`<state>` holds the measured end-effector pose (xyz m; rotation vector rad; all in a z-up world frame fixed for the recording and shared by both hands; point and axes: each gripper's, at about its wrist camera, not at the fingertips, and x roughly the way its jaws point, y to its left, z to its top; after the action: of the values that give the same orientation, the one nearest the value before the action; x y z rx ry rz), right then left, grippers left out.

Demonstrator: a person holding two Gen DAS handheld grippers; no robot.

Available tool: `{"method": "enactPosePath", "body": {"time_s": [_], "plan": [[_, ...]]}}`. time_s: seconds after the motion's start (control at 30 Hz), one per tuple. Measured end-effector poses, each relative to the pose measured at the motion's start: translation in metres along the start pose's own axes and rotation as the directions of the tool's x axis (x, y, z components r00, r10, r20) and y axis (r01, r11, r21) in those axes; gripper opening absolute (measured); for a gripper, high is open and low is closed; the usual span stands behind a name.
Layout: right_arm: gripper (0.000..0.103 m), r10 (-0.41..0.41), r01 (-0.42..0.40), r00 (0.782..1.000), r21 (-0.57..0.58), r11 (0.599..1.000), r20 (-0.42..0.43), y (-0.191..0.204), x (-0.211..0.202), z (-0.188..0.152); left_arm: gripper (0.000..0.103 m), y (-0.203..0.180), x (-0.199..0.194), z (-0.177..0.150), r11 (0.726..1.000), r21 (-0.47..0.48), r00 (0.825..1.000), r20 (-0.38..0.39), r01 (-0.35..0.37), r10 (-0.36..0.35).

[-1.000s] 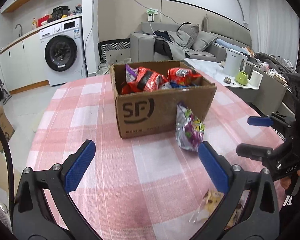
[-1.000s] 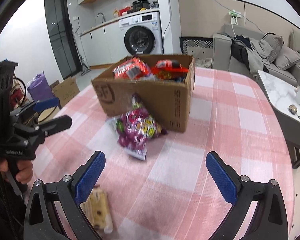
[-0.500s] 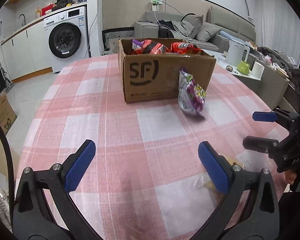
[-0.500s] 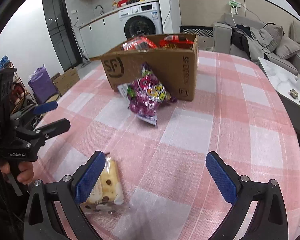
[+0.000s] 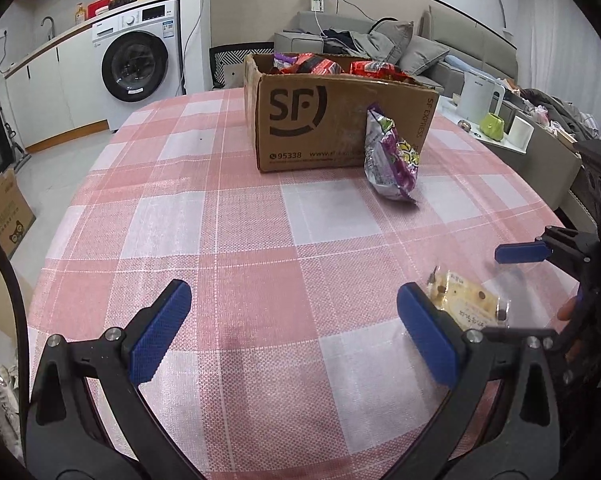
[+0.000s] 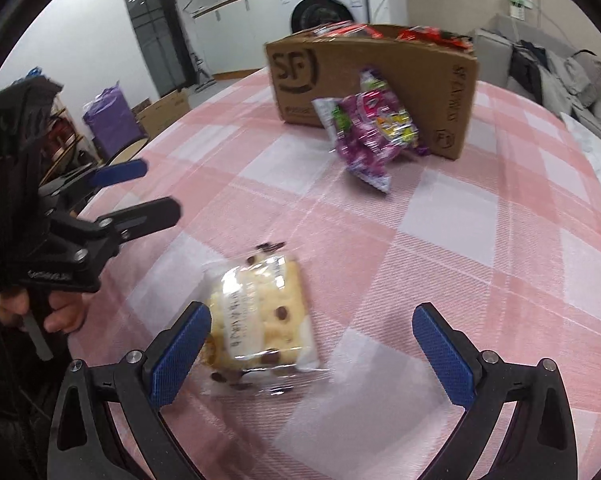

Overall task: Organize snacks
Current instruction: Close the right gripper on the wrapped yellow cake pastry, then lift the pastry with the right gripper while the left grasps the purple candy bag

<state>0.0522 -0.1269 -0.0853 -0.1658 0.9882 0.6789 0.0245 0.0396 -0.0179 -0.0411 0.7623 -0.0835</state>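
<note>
Tablecloth [image 5: 260, 240] of pink check bears cardboard box [image 5: 320, 120]; washing machine [image 5: 136, 64] behind.

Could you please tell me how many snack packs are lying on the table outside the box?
2: a purple bag leaning against the box, and a cake pack between the right gripper fingers. Others may be hidden behind the box.

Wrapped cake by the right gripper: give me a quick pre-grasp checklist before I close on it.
1. Right gripper open: ok.
2. Wrapped cake between the fingers: not ok, it sits toward the left finger.
3. Cake flat on the tablecloth: ok.
4. Left gripper open, clear of the cake: ok.
5. Room in the cardboard box: cannot tell; red packets show at the top.
6. Purple snack bag leaning against the box, outside: ok, away from the grasp.
</note>
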Motion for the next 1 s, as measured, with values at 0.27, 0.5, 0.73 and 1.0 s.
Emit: {"method": "enactPosePath", "body": {"time_s": [0.27,0.5,0.73,1.0], "plan": [[0.103,-0.018,0.016,1.000,-0.068,0.998,-0.022,0.019,0.009,-0.002,0.103,-0.003,0.004,-0.004,1.000,0.013,1.000,-0.013,0.008,-0.008],[0.092,-0.083,0.081,0.996,-0.113,0.990,-0.016,0.023,0.015,-0.002,0.103,-0.002,0.008,-0.005,1.000,0.004,0.999,-0.029,0.020,-0.020],[0.073,-0.092,0.092,0.996,-0.066,0.994,0.011,0.004,0.011,0.002,0.103,-0.001,0.010,-0.006,1.000,0.000,0.999,-0.035,0.023,-0.023],[0.059,-0.085,0.087,0.995,-0.031,0.996,0.046,-0.006,0.005,0.001,0.103,0.000,0.012,-0.006,1.000,-0.002,0.999,-0.038,0.024,-0.024]]}}
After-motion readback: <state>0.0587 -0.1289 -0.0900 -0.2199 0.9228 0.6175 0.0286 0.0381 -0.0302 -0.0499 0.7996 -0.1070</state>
